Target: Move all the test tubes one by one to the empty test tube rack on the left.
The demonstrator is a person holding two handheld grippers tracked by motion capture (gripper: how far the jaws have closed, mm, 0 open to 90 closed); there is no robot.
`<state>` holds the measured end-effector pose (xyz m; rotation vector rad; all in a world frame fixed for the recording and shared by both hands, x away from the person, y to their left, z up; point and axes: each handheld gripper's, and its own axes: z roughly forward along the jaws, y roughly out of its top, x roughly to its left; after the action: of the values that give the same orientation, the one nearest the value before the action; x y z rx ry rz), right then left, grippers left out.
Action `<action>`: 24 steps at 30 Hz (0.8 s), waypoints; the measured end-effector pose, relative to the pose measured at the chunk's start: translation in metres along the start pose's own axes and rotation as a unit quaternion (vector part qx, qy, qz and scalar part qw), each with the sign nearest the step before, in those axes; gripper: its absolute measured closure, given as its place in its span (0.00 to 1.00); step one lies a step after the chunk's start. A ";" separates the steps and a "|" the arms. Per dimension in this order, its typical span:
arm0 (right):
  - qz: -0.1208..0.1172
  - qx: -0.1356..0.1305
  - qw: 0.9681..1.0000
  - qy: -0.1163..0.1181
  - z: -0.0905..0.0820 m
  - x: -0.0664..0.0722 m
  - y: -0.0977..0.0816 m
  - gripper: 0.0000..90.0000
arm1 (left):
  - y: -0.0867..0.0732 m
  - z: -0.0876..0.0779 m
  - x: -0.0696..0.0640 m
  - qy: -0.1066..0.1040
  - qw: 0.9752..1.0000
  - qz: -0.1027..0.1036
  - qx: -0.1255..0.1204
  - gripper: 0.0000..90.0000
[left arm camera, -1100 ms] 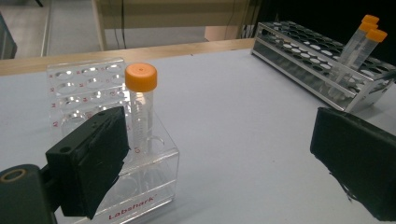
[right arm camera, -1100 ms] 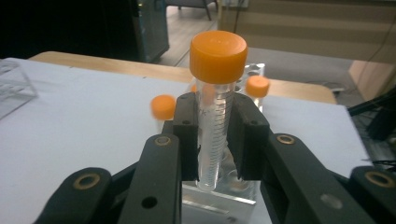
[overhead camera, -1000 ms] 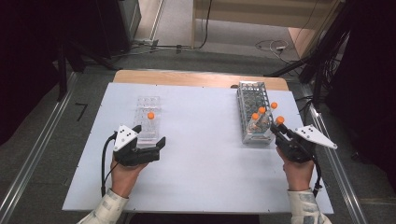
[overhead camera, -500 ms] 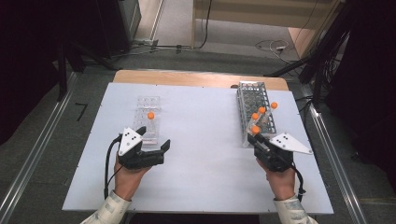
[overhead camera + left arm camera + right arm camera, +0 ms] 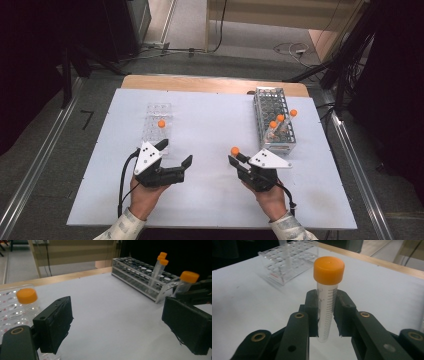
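- White counter (image 5: pixel 210 210) in a dim room, dark floor all round.
- Nearest, left tongs (image 5: pixel 175 153): wide, just now closing a little, nothing between the jaws.
- Alongside, right tongs (image 5: pixel 239 159): clamped on tube (image 5: pixel 327 302), held upright over mid-counter, orange cap well clear of the pads.
- Farther left, clear rack (image 5: pixel 157 132) with lone tube (image 5: pixel 161 123) standing in it.
- Farther right, wire rack (image 5: pixel 274 107) with three tubes (image 5: pixel 280 118).
- Likely step: carrying tube across to clear rack.
- Keep it upright and the grip firm below the cap.
- Line up over an empty well beside lone tube, lower straight, and let go only once seated.
- Steady clear rack with left tongs if it slides.
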<state>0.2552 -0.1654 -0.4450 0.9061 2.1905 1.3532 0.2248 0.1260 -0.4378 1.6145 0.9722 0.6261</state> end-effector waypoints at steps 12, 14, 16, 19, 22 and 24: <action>-0.027 0.010 0.998 0.050 0.025 0.037 0.008 0.80 | -0.002 0.010 -0.024 -0.038 0.999 0.025 -0.003 0.18; -0.030 0.010 0.998 0.054 0.027 0.040 0.009 0.80 | -0.002 0.011 -0.026 -0.040 0.999 0.028 -0.003 0.20; -0.031 0.011 0.998 0.058 0.028 0.044 0.010 0.80 | -0.003 0.012 -0.027 -0.045 0.999 0.029 -0.003 0.24; -0.034 0.012 0.997 0.063 0.030 0.046 0.011 0.80 | -0.004 0.013 -0.028 -0.060 0.998 0.029 -0.001 0.33; -0.037 0.016 0.997 0.065 0.033 0.048 0.010 0.80 | -0.005 0.014 -0.030 -0.064 0.997 0.036 -0.001 0.45; -0.037 0.018 0.997 0.067 0.035 0.049 0.010 0.80 | -0.005 0.015 -0.030 -0.067 0.997 0.040 -0.001 0.53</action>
<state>0.2457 -0.1054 -0.4520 0.7590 2.3309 1.3787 0.2193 0.0927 -0.4439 1.6782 0.8111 0.5654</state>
